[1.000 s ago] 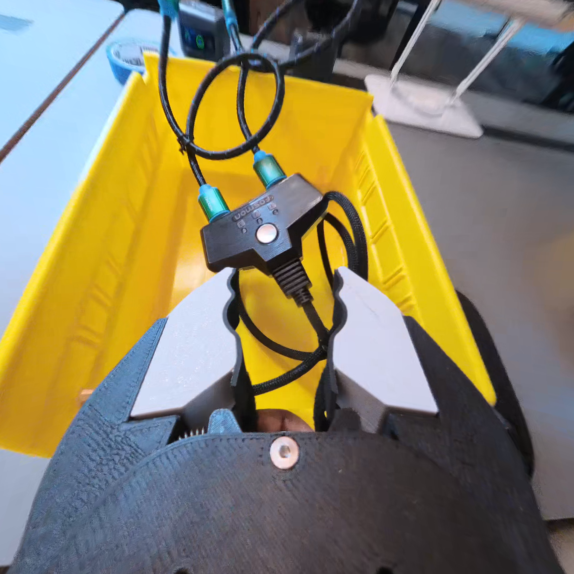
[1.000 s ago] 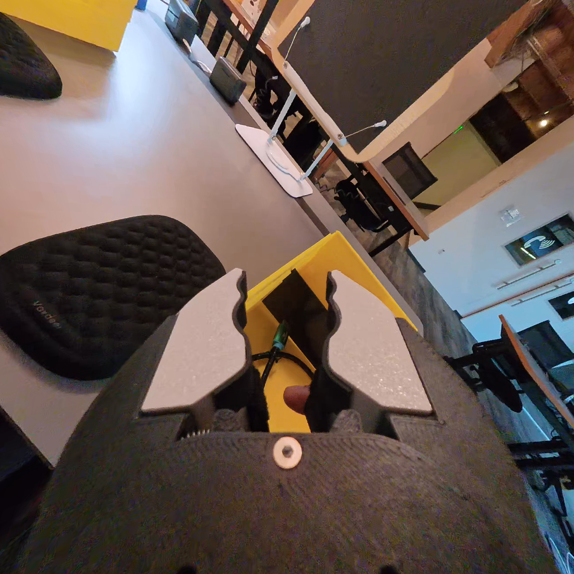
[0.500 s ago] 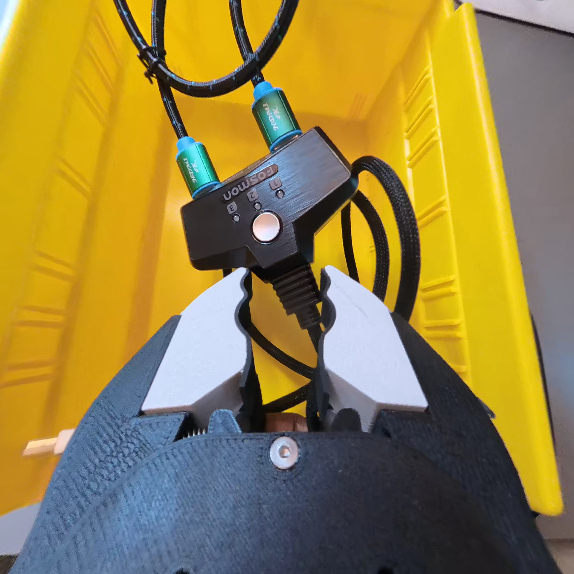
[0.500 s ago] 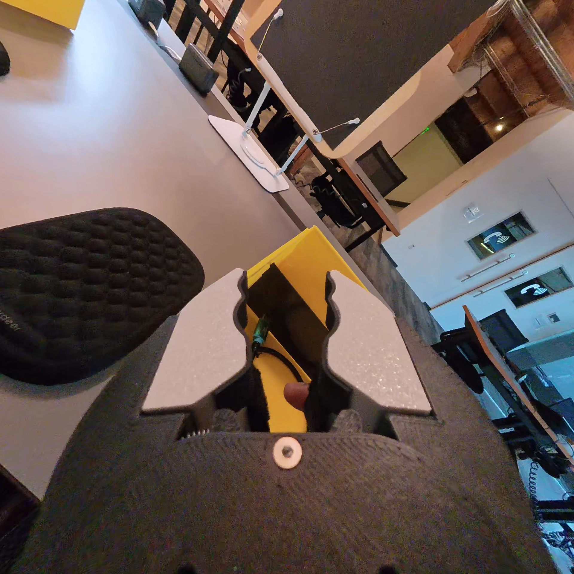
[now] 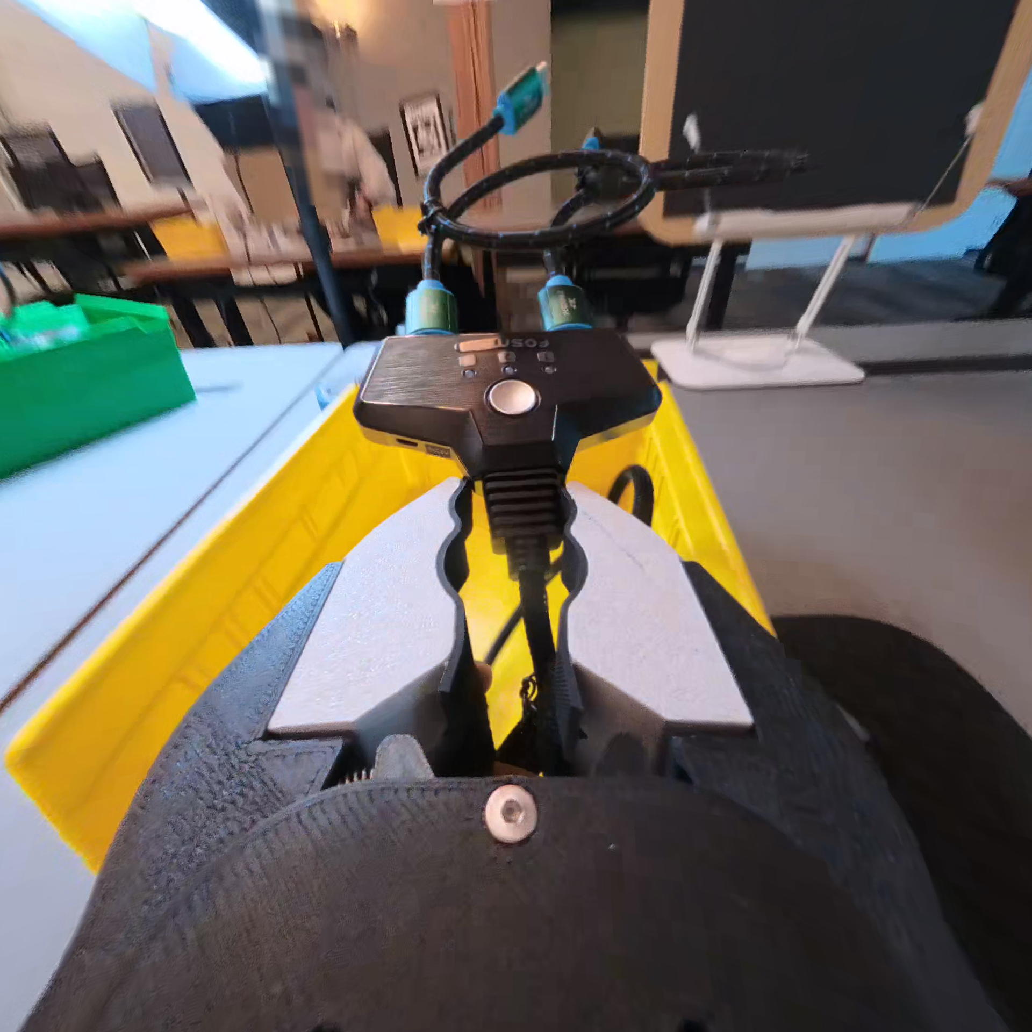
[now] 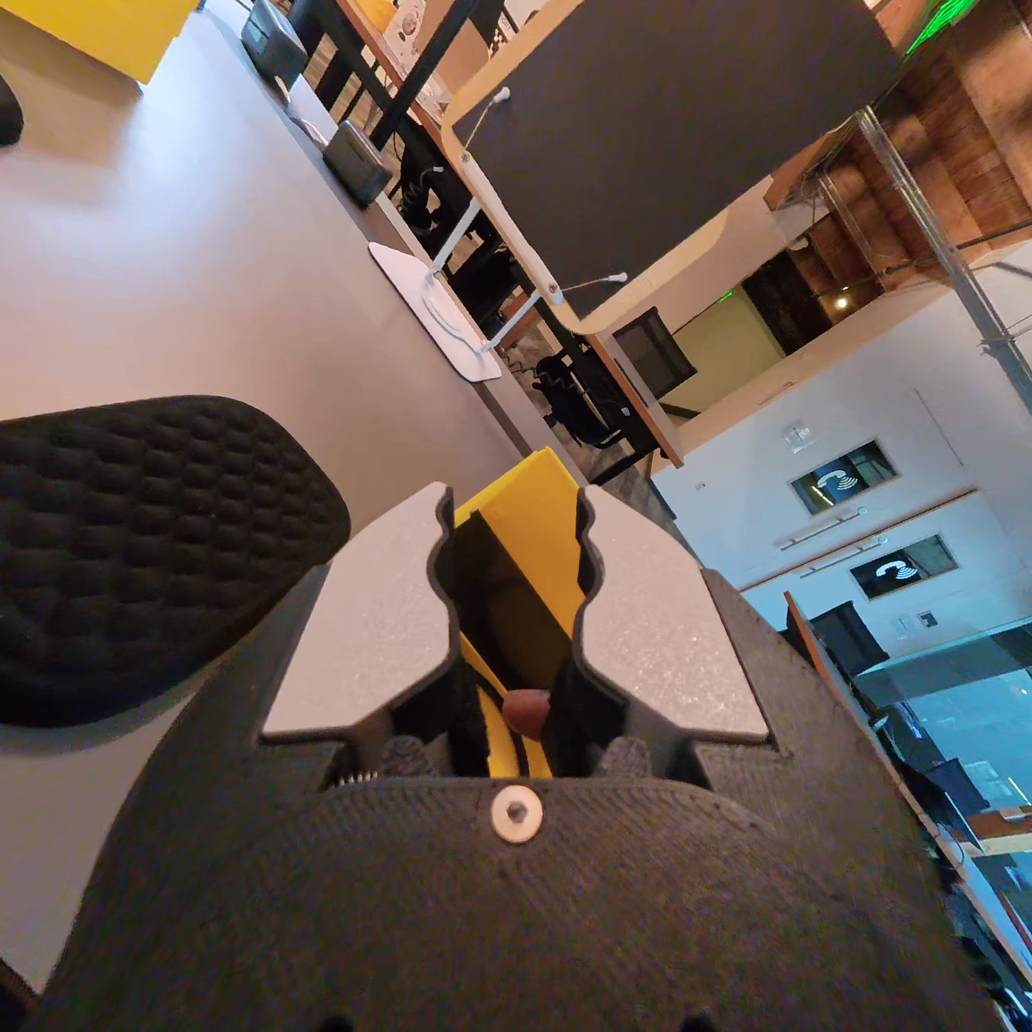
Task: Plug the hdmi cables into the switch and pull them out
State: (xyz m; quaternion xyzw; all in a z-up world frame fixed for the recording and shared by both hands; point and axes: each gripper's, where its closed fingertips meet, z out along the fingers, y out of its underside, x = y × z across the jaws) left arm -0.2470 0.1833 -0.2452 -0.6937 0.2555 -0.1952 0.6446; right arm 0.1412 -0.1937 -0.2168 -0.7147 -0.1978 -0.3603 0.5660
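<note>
In the left wrist view, my left gripper (image 5: 516, 488) is shut on the ribbed cable neck of the black HDMI switch (image 5: 502, 402). It holds the switch level above the yellow bin (image 5: 223, 586). Two green HDMI plugs (image 5: 431, 310) (image 5: 561, 307) sit in the switch's far ports. Their braided cables form a loop (image 5: 536, 195) above, and one free plug (image 5: 522, 106) sticks up. My right gripper (image 6: 514, 494) is open and empty, over the corner of another yellow bin (image 6: 536, 536).
A black wrist rest (image 5: 921, 754) lies right of the bin and also shows in the right wrist view (image 6: 139, 530). A green bag (image 5: 84, 380) stands at the left. A white stand base (image 5: 754, 357) sits on the grey table behind. Across from one pair of fingers to the other is roughly 55 cm.
My left gripper has shut on the switch's cable neck and lifted the switch up out of the bin, tilting to level. My right gripper has shifted a little; the plug in its bin no longer shows.
</note>
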